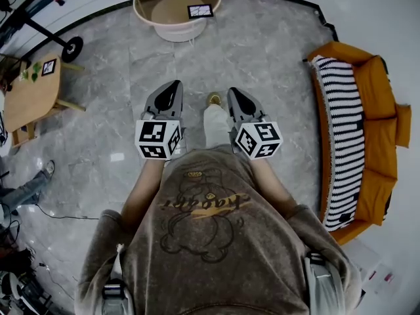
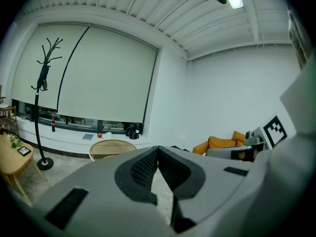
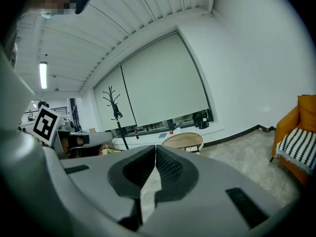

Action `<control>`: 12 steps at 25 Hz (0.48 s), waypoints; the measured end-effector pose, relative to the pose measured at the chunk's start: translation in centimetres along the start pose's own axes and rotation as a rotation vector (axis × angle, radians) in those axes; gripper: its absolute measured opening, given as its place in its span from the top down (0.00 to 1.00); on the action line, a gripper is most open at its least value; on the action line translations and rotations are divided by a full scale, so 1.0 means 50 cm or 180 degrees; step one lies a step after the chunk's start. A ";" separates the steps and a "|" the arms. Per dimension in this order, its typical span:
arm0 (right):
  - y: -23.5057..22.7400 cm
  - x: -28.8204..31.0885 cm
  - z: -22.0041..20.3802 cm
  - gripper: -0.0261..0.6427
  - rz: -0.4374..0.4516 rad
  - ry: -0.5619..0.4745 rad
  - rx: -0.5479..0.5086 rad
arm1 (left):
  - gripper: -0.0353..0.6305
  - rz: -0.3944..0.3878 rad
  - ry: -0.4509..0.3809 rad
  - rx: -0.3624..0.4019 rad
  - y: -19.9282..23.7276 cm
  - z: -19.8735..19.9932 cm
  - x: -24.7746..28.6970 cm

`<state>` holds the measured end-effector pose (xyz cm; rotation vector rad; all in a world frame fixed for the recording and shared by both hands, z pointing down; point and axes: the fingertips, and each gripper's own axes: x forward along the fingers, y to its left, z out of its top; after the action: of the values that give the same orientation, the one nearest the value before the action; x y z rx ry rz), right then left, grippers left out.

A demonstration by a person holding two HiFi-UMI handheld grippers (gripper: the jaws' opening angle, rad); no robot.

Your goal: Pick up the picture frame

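the person stands on a grey marble floor [image 1: 262,51] with both grippers held out in front of the torso, side by side and apart.

the left gripper [image 1: 173,85] has its jaws closed: in the left gripper view the two ribbed pads meet at the tips, with nothing between them. the right gripper [image 1: 235,92] is in the same condition: in the right gripper view its pads touch at the tips and enclose no object. neither gripper touches any item in the room.

the picture frame [image 1: 200,10] rests on the round table [image 1: 167,8] at the top of the head view, near the table's right rim and well apart from both grippers. it shows a dark border around a pale centre; it is too small to tell whether it lies flat or leans.

a second frame [image 1: 48,66] of similar appearance sits on the wooden side table [image 1: 26,100] at the left, beside a small green plant [image 1: 29,73]. an orange sofa [image 1: 384,110] with a striped blanket [image 1: 341,136] stands at the right. a black coat stand [image 2: 39,107] rises in front of the window blind [image 2: 98,73] in the left gripper view.
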<state>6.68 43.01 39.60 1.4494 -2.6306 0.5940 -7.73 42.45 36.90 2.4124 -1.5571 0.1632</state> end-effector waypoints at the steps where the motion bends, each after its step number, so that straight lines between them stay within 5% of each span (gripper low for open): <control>1: -0.006 0.009 0.002 0.93 -0.0008 0.0004 0.0002 | 0.92 -0.0001 0.0000 -0.0001 0.004 0.002 0.009; 12: -0.075 0.111 0.051 0.93 -0.0032 0.0072 0.0048 | 0.92 -0.0039 0.0081 -0.0037 0.048 0.039 0.132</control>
<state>7.03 35.83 39.78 1.4507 -2.6058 0.6268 -7.25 35.18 36.98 2.4010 -1.5280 0.1814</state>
